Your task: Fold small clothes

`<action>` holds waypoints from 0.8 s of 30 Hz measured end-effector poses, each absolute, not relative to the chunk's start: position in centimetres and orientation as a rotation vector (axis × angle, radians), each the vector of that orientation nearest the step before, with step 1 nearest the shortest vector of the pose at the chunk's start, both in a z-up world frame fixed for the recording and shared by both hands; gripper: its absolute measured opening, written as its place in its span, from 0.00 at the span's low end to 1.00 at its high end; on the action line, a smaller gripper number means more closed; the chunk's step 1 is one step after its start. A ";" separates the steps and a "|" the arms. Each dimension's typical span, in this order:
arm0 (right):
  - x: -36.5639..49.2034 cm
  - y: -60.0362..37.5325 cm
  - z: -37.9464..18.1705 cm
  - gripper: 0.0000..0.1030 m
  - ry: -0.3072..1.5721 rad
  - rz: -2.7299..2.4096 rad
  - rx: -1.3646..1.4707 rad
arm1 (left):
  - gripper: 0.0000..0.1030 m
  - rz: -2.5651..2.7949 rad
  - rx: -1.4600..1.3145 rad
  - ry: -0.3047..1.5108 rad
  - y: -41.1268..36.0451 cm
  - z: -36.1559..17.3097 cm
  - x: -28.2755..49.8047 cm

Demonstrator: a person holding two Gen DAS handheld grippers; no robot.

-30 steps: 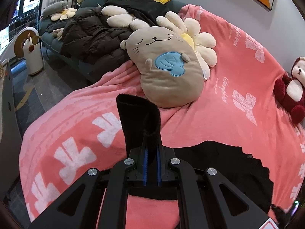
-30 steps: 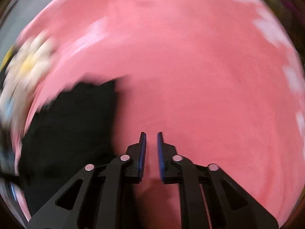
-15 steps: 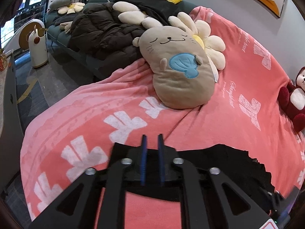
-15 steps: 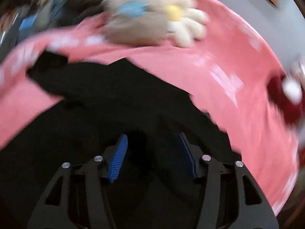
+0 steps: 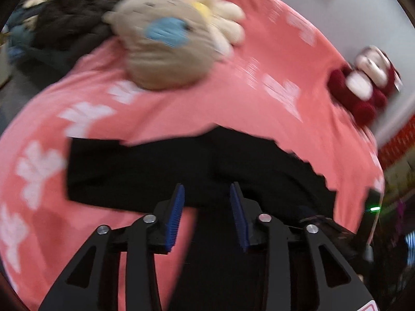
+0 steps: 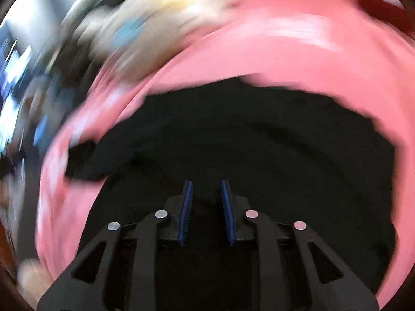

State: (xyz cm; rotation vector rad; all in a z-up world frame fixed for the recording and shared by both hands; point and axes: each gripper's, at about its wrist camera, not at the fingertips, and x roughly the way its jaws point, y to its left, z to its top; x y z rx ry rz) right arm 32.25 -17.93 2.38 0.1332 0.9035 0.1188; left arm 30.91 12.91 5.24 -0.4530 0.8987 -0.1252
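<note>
Nearest, in the left wrist view, found the left gripper (image 5: 207, 189) with blue pads apart and jaws opening. Pinched nothing; showed only black cloth behind the gap. Hung low over the near edge of the garment (image 5: 155, 171).

Likewise found the right gripper (image 6: 206, 184) released, pads parted by a narrower gap and pressing on nothing. Pointed down at the garment (image 6: 259, 142), which filled most of that view. Could not tell if the tips touched the cloth, because of the blur.

Just beyond the tips, saw the garment spread flat on the blanket (image 5: 181, 108), black, with one sleeve stretched out to the left in the left view. Saw the same sleeve end at the left in the right view, lying on the blanket (image 6: 285, 51).

Farther on, noted bare pink blanket with white marks, then a beige seal (image 5: 160, 49) lying on it, well apart from the garment. Behind the seal, noted a flower (image 5: 223, 18) with a yellow centre, touching it. At the far right, noted a red plush (image 5: 363, 90) against the wall (image 5: 350, 13). At the far left, made out a dark jacket (image 5: 67, 23), much blurred.
</note>
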 end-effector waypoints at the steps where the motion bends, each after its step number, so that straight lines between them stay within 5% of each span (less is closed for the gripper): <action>1: 31.0 -20.5 2.6 0.23 0.878 0.016 0.107 | 0.35 -0.149 -0.438 0.908 11.5 5.0 31.5; 8: 28.9 -28.6 -1.5 0.24 0.942 -0.111 0.004 | 0.36 -0.275 -0.340 0.957 0.7 3.6 35.1; 11: 29.5 -31.0 -1.6 0.05 0.896 -0.066 0.176 | 0.38 -0.329 -0.298 0.974 -3.6 3.1 35.9; 15: 28.5 -38.1 -4.4 0.05 0.883 -0.140 0.494 | 0.46 -0.373 -0.297 1.006 -7.9 1.5 36.6; 24: 25.7 -37.0 2.2 0.11 0.782 -0.107 0.431 | 0.46 -0.384 -0.153 1.046 -11.9 -1.9 36.7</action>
